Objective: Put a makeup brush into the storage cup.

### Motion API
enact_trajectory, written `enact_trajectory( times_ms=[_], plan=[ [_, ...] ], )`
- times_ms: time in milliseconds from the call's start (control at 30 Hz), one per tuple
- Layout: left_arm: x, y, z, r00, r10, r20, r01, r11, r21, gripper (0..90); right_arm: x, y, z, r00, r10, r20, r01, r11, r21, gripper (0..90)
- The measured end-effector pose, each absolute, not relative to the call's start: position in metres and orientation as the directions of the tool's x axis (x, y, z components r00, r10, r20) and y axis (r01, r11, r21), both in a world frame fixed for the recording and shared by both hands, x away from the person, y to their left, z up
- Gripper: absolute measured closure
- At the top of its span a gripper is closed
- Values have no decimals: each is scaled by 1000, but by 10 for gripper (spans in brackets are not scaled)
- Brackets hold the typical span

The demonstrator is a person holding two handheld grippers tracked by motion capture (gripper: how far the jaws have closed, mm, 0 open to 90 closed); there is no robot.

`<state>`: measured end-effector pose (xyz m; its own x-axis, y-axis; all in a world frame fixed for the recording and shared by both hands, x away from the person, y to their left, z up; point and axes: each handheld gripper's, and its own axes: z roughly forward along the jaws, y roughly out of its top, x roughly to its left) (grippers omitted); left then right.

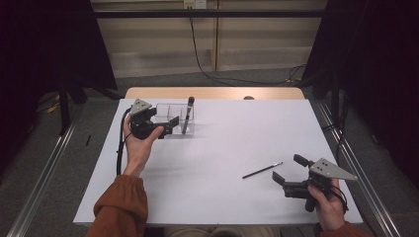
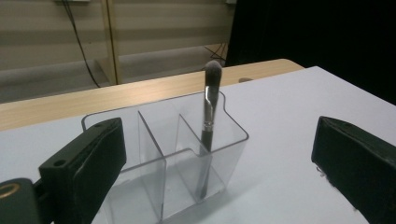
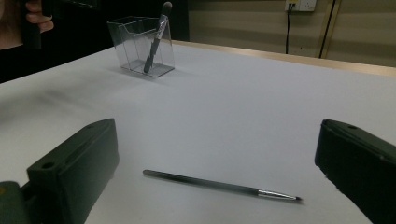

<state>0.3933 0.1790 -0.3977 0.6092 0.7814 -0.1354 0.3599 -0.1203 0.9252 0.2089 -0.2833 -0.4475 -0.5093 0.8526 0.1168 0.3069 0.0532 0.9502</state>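
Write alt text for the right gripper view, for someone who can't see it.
A thin black brush lies flat on the white table just ahead of the right gripper, whose jaws stand wide open. Farther back, a clear organizer holds a makeup brush leaning upright.

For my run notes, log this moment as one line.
left gripper: open beside organizer | makeup brush: standing inside | right gripper: open near thin brush
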Motion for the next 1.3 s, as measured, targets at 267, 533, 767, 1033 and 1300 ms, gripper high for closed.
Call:
enact_trajectory(
  times_ms=[267,533,767,1033,1300],
  plan=[
    [381,187,-397,632,766,-115,337,-138,931,32,209,-283,-448,-511,852,110,307,61,950,0],
    [366,193,-401,638,764,-92,325,-160,932,36,208,-284,-448,-508,854,112,307,58,950,0],
    [356,197,-403,631,771,-83,318,-160,935,28,208,-284,-447,-508,854,113,307,57,950,0],
    [340,204,-407,623,780,-55,309,-182,934,29,208,-284,-447,-509,854,110,305,60,950,0],
    [328,213,-414,617,784,-65,318,-174,932,29,208,-283,-447,-512,852,110,303,59,951,0]
  ],
)
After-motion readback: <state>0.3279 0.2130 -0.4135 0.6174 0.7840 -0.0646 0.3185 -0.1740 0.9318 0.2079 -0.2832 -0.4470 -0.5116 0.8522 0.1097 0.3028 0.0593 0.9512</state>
